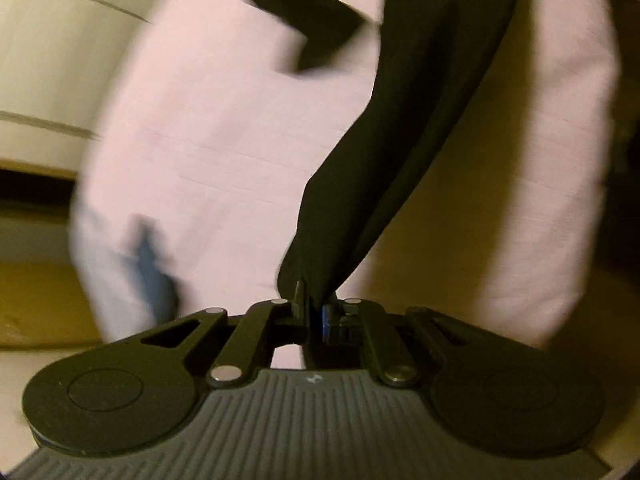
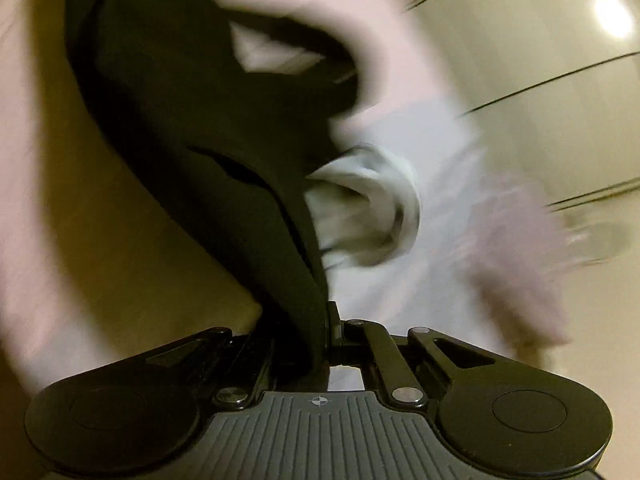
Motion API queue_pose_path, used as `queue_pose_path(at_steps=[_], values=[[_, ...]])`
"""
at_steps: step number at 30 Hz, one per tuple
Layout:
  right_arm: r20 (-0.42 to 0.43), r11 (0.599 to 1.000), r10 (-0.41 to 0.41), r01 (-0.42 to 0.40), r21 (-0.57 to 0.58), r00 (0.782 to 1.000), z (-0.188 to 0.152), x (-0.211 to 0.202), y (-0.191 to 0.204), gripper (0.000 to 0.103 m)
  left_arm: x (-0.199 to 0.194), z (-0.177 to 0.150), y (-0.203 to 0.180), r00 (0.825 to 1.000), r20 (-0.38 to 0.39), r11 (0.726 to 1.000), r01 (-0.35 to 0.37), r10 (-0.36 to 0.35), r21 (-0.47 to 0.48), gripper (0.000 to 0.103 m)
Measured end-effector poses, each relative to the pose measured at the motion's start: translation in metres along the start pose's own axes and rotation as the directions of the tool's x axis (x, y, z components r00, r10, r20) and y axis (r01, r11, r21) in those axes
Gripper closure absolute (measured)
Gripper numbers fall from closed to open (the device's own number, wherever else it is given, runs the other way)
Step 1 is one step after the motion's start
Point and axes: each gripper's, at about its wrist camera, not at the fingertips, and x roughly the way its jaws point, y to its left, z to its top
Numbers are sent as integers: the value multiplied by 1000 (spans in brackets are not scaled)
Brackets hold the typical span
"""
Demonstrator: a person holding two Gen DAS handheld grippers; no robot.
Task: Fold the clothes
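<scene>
A black garment (image 1: 400,128) hangs in the air in the left wrist view, stretched up and to the right from my left gripper (image 1: 312,308), which is shut on its edge. In the right wrist view the same black garment (image 2: 208,152) rises up and to the left from my right gripper (image 2: 326,324), also shut on its edge. Behind the cloth lies a pale pink sheet (image 1: 224,132), blurred by motion. The fingertips of both grippers are mostly covered by the fabric.
A crumpled white garment (image 2: 372,208) lies on the pink sheet (image 2: 440,280) just right of the black cloth. A blue item (image 1: 154,272) shows blurred at the lower left. Cream walls or cabinet panels (image 2: 540,60) stand beyond.
</scene>
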Motion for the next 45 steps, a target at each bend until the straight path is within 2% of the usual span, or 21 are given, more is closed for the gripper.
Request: queue_pose_path(at_steps=[2,3,6,9,12,14,15,18,20,22,25,29,33,36,39,41,43,45], values=[[-15,999,36,-37,-16,999,-10,4,23,102,11,-32,-38,999,-34,999,29,-28,33,98],[-17,999,44,-44,-8,999,-11,4,28,102,17,-39,-43,999,-45,998,17,-15,55,99],[-10,999,34,-34,-8,999,-11,-6,19,102,34,-30,-23,998,-52,996,-30,34,85,99],[-16,999,3,-3,-34,1000,-11,-14,37,102,25,-26,4,993,-34,983,-111,117,144,98],[-23,998,-32,31,-53,999,-17,-25,28,102,-1,-35,22,974,1,960,-222,225,169,98],[-42,997,-38,35,-71,998,-24,-30,29,102,-8,-42,25,966,37,953,-260,257,156,99],[-59,997,-35,30,-75,998,-27,-28,33,102,-7,-44,23,967,49,956,-255,250,146,99],[-124,997,-20,10,-78,992,-30,-12,43,102,12,-45,-4,990,37,980,-140,136,142,98],[-159,994,-8,-10,-110,987,-31,3,52,102,23,-49,-31,999,17,983,-33,30,178,87],[-176,989,4,-30,-148,984,-31,16,54,101,25,-54,-52,999,1,980,36,-37,198,82],[-200,985,11,-45,-165,980,-32,18,50,102,17,-73,-54,997,-44,988,70,-64,140,77],[-224,974,8,-59,-220,975,-34,32,39,102,5,-111,-27,990,-120,997,80,-80,-8,75],[-276,962,-41,-37,-271,960,-46,47,25,102,12,-138,11,982,-183,991,24,-48,-134,71],[-303,953,-49,-46,-299,952,-47,59,28,102,36,-139,46,985,-170,982,-2,-31,-191,66],[-319,945,-82,-28,-325,944,-42,59,37,101,71,-135,68,987,-150,979,23,-55,-205,53],[-328,932,-121,-6,-363,937,-38,56,47,97,98,-134,78,986,-145,979,57,-87,-196,51],[-334,925,-141,4,-380,932,-29,51,56,77,121,-137,77,978,-157,977,108,-138,-185,50],[-338,929,-138,3,-370,931,-16,45,59,64,141,-142,77,959,-176,964,188,-221,-187,55]])
